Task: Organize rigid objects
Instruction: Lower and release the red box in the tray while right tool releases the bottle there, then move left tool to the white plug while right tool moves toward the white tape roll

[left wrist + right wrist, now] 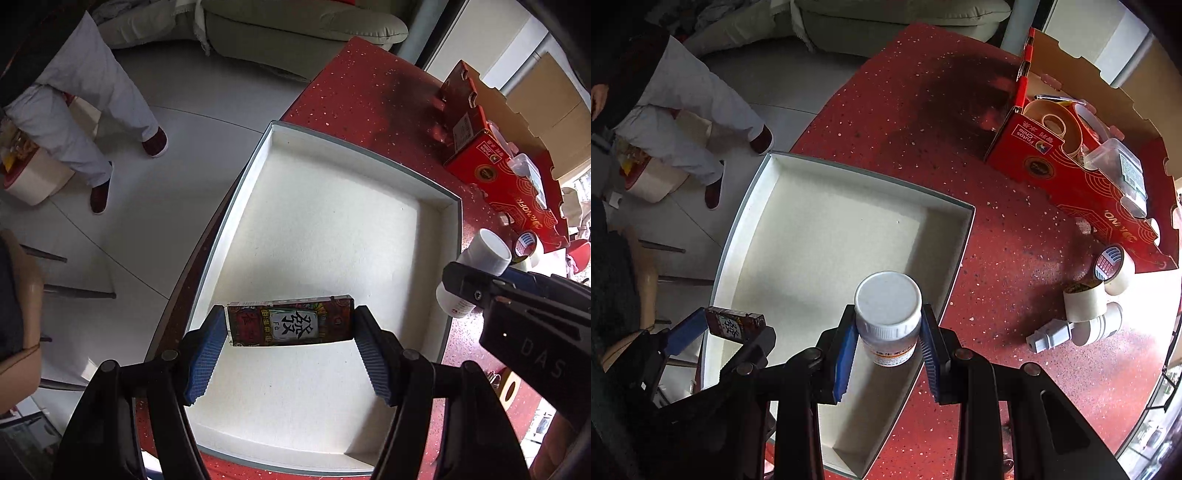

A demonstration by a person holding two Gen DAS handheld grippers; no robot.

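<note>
While both hands are hanging over the white tray (436,236), two things are being carried at once. The left gripper (290,347) is clamped on the short ends of a small printed card box (290,325), which is held just above the tray floor near the tray's near-left side. The right gripper (888,350) is clenched around a white pill bottle (888,317), cap facing the camera, and it's held over the tray's right edge, so it's half over the tray and half over the red table (997,295).

Handling-wise, the card box is judged to be light and stiff, but it's cardboard, so the flat faces can probably be dented if it's squeezed hard. It's gripped end to end, which looks like the right call since the ends are the stiffest bit. The glossy print may be a little slick against the ribbed blue pads (205,363).

The bottle is rigid plastic, round and smooth, so it can twist or slip out if it's only pinched lightly. It's taken on the body just below the ribbed cap, where the cap's lip works as a stop. Whether it's full or empty can't be told from here, so the weight is anyone's guess, maybe light.

Neither item is set down yet. Off to the right, tape rolls (1086,302) and a red carton (1071,184) are left untouched on the table.
</note>
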